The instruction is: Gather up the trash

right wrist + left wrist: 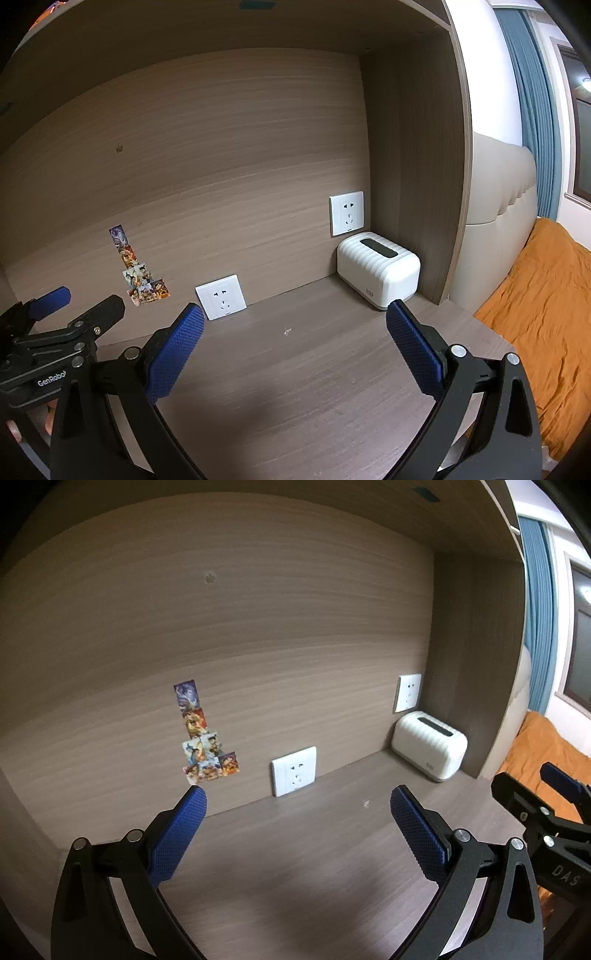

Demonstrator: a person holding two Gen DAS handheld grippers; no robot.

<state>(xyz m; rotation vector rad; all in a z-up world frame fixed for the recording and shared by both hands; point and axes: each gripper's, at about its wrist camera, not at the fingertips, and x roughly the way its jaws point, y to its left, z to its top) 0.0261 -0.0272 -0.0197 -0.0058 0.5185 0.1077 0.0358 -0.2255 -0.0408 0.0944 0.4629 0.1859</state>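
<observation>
The left hand-held gripper point(297, 799) hovers with jaws wide apart, empty. A tiny pale scrap point(287, 331), too small for any long axis to show, lies on the counter point(295, 406) ahead. It sits centred before the right hand-held gripper point(295, 315), also spread and empty, probably the nearer one.

We record brown wood grain on the desk point(314, 387) and back panel point(221, 166). Gripper pads point(173, 354) are blue with a fine diamond texture on black frames. The ribbed box point(376, 273) is white with a dark top slot. Sockets point(221, 297) are white, stickers point(142, 273) multicoloured, bedding point(546, 306) orange, curtain point(532, 92) blue.
</observation>
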